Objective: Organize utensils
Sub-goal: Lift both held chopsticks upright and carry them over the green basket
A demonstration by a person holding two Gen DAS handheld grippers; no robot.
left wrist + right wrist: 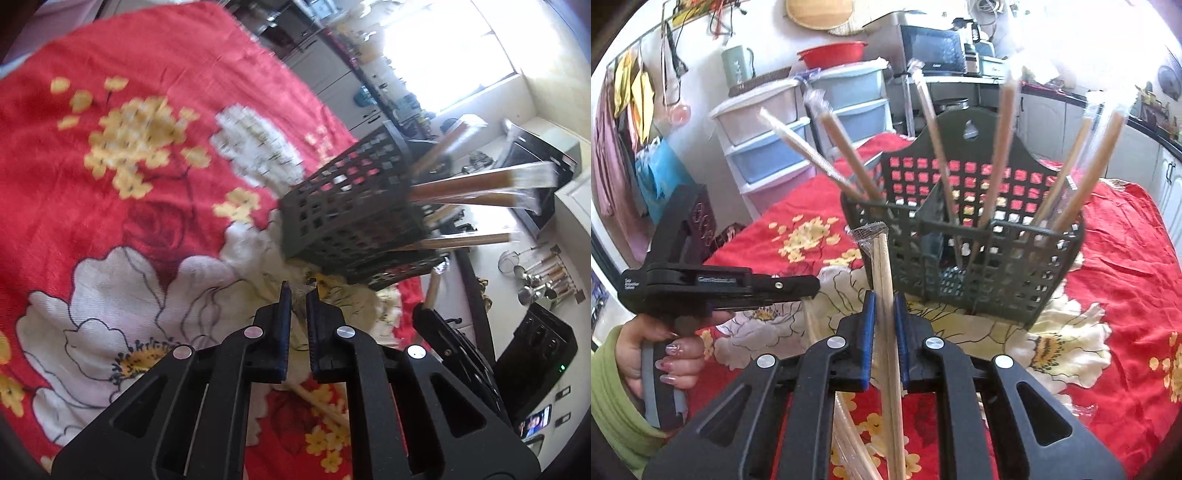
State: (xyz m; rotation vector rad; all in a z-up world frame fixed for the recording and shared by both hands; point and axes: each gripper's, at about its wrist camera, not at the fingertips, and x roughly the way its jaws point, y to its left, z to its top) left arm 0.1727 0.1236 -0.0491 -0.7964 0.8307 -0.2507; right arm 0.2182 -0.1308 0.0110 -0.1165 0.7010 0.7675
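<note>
A dark grid utensil basket [964,254] stands on the red floral cloth, holding several wrapped chopstick pairs [1001,155] that lean outward. In the left wrist view the basket [354,218] shows tilted, just beyond my left gripper [298,291], whose jaws stand close together with nothing seen between them. My right gripper [884,299] is shut on a wrapped pair of wooden chopsticks [882,266], held upright just in front of the basket's left corner. The left gripper [809,286] also shows at the left of the right wrist view, held by a hand.
More wrapped chopsticks [849,443] lie on the red floral cloth [1126,280] below my right gripper. Plastic drawer units [768,147] stand behind the table at the left. A counter with a microwave [932,46] runs along the back.
</note>
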